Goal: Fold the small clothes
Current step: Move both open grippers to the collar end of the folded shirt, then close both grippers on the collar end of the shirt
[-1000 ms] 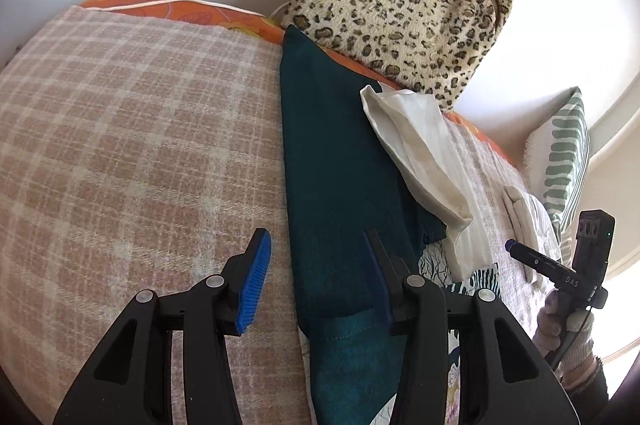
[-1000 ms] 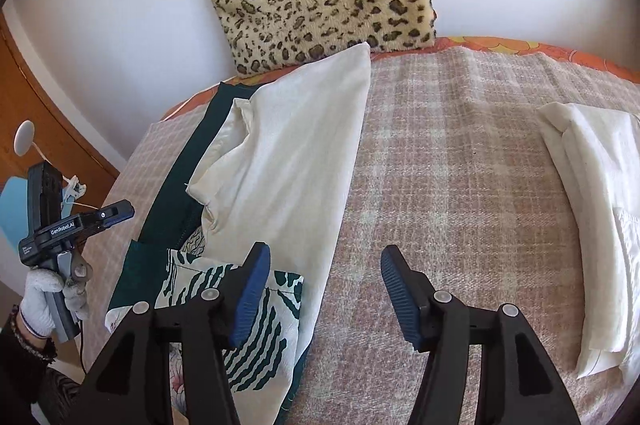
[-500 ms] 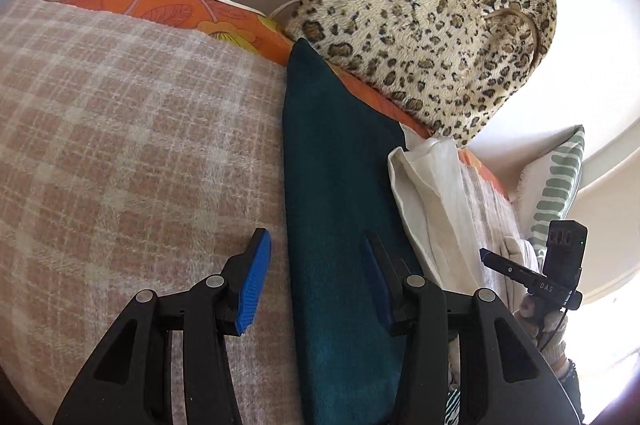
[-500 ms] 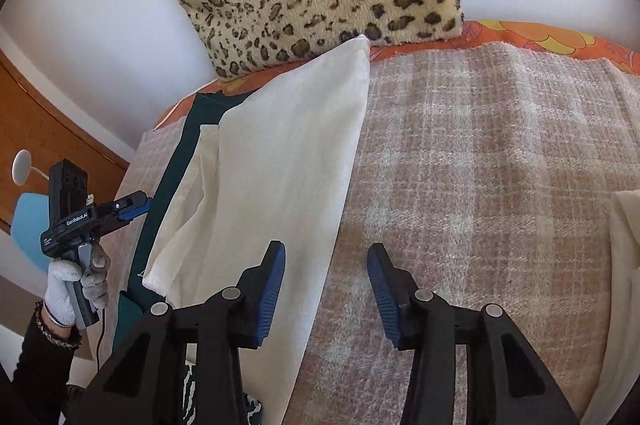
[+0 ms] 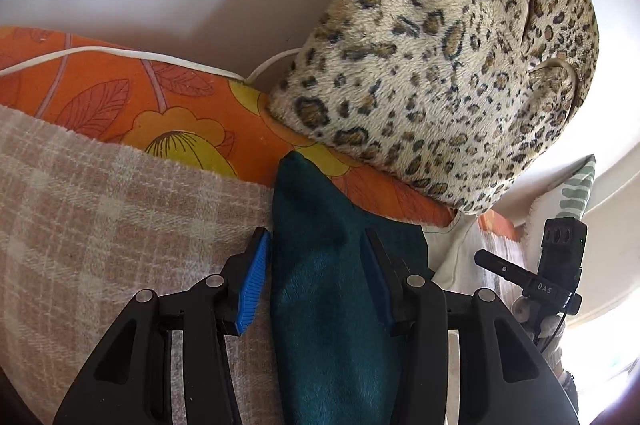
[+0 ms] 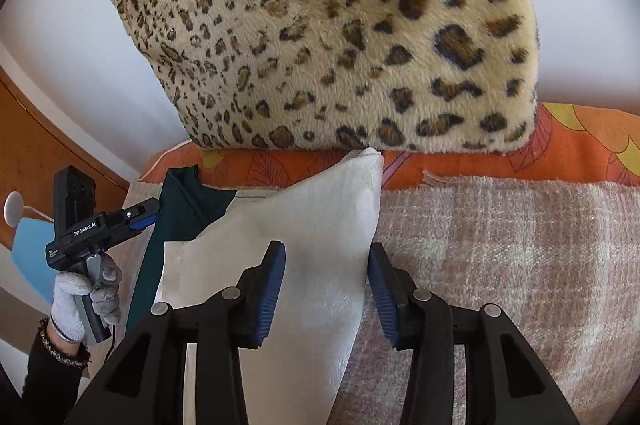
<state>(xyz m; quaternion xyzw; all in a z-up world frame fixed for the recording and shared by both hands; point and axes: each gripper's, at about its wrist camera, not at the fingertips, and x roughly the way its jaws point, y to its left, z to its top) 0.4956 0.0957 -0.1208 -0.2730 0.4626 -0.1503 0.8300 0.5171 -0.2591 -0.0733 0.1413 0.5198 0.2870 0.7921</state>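
Note:
A dark teal garment (image 5: 328,289) lies flat on the plaid blanket (image 5: 100,225), its far corner pointing at the orange sheet. My left gripper (image 5: 316,265) is open, its jaws straddling the teal cloth near that corner. A cream garment (image 6: 304,237) lies partly over the teal one (image 6: 180,209). My right gripper (image 6: 326,277) is open, its jaws either side of the cream cloth's right edge near its far corner. The cream cloth also shows in the left wrist view (image 5: 452,257). Each view shows the other gripper held in a gloved hand.
A leopard-print cushion (image 6: 320,25) leans against the white wall just beyond both garments. An orange floral sheet (image 5: 140,105) runs along the bed's far edge with a white cable on it. A green-striped pillow (image 5: 576,189) stands at the right. A wooden panel (image 6: 40,145) is at the left.
Both grippers have moved forward along the garments toward the far corners by the leopard cushion. The right gripper's jaws have narrowed a little. The patterned cloth and folded white pile have left view.

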